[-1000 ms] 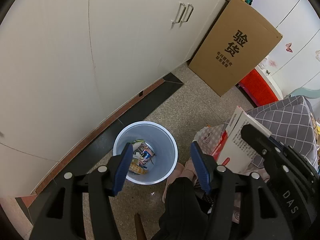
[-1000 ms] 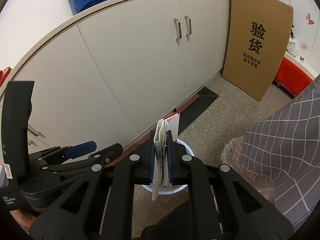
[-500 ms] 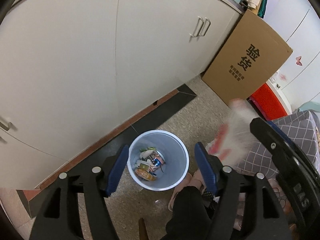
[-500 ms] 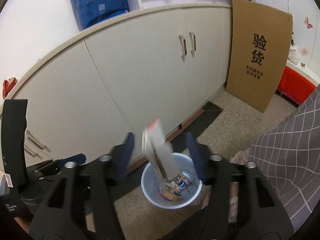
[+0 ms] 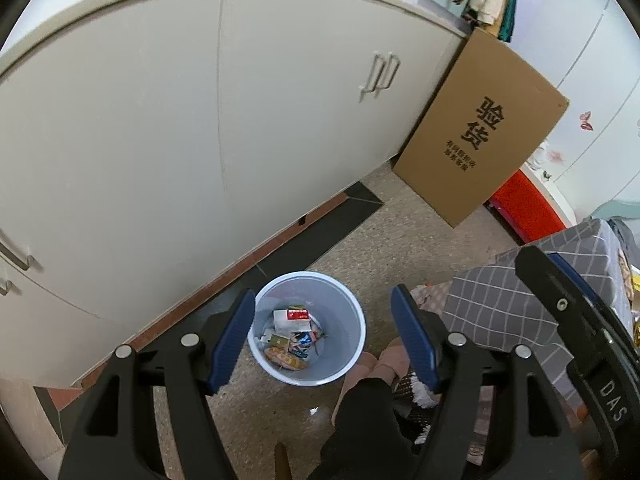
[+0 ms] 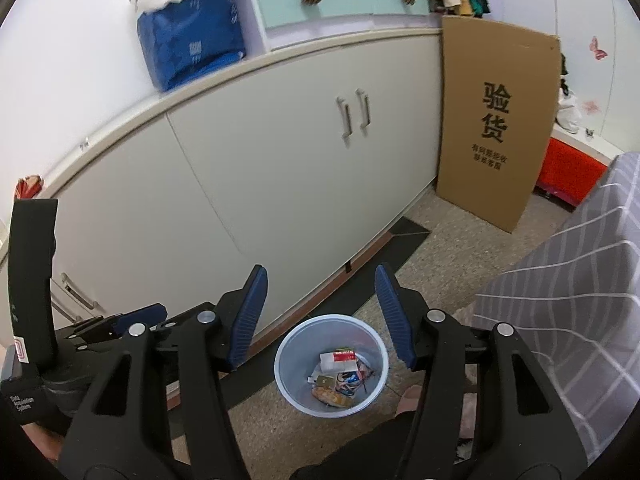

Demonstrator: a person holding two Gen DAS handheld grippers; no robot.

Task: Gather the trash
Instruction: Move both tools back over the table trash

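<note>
Both wrist cams are looking steeply down past their own blue-padded fingers, from well above the floor. They're sharing the round pale-blue plastic bin (image 5: 306, 328) (image 6: 331, 365), beige cabinet doors (image 5: 160, 140) (image 6: 280, 184) & leaning brown cardboard sheet (image 5: 480, 132) (image 6: 496, 120).

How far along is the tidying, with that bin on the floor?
Done: the white-and-red carton lies in the bin on top of other wrappers. In hand: nothing. The right gripper has just opened and holds nothing between its pads; the left gripper has also been opening and is empty. Left: no loose trash shows on the floor here, so whether more remains cannot be told.
</note>
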